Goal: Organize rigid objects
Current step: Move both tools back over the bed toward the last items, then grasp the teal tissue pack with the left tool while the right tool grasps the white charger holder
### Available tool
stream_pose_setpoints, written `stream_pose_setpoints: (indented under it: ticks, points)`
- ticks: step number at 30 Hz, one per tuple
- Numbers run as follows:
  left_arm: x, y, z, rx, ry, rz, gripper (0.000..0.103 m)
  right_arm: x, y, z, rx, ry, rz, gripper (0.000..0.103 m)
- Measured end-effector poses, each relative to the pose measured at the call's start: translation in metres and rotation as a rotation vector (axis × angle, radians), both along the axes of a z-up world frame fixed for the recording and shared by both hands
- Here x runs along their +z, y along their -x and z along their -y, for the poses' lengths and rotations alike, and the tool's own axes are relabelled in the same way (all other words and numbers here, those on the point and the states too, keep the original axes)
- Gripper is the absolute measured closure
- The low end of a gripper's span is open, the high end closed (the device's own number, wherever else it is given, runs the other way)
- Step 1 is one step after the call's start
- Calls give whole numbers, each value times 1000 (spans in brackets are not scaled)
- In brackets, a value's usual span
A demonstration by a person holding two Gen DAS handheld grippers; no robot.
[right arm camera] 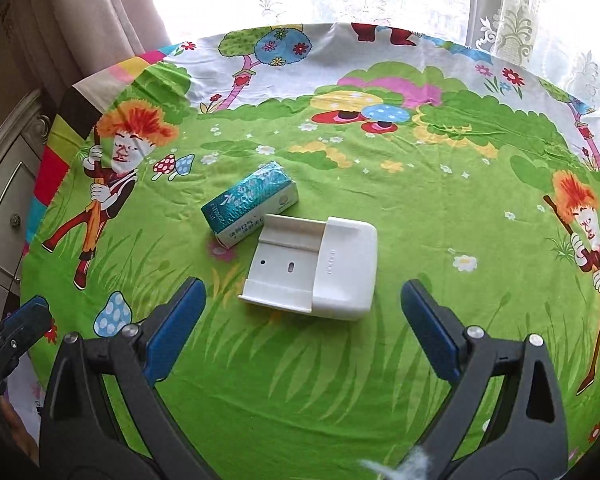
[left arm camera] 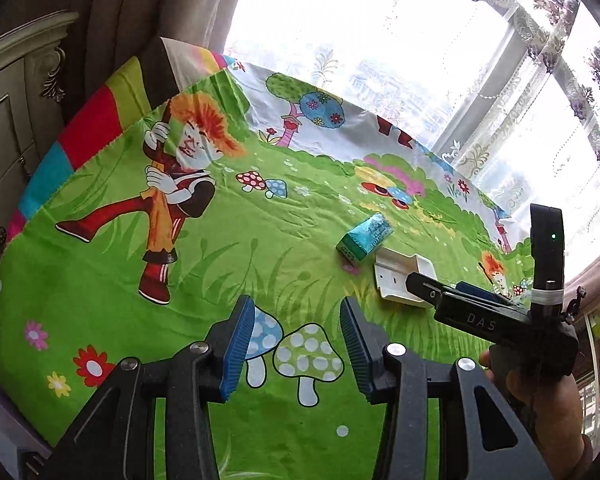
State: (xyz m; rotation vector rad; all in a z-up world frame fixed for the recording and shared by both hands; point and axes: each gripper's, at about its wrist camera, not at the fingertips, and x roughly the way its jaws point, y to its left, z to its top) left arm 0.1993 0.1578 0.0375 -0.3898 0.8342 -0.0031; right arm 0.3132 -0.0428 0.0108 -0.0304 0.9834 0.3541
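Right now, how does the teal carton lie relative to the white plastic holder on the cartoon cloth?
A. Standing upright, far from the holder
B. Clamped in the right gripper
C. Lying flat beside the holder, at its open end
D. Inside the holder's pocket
C: the teal carton lies flat next to the white plastic holder, by its open end; the right gripper is open and empty.

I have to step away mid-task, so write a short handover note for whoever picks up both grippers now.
Left gripper: open, empty, over the cartoon cloth.
Right gripper: open wide, empty, facing the white plastic holder.
Teal carton lies on its side at the holder's far left corner; whether they touch is unclear.
Done: nothing visibly sorted.
Left: pick up and arrange both items.
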Motion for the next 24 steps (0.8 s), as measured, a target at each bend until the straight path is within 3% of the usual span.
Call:
stream_pose_setpoints:
  ticks: [8, 14, 19, 22, 24]
  points:
    - [-13, -76, 41, -164, -63, -19, 57, -18, -26, 5, -1, 28, -17, 5]
    - [-28, -119, 63, -249, -147, -58, 57, -27, -37, 11, 2, 42, -32, 16]
    - [-38, -141, 72, -300, -187, -83, 57, -29, -36, 9, 18, 84, 7, 21]
    - [-47, -147, 77, -322, -203, -104, 58, -27, -34, 12, 26, 90, 19, 32]
    - [-48, -147, 76, -324, -176, -102, 65, -25, -32, 14, 34, 78, 12, 52]
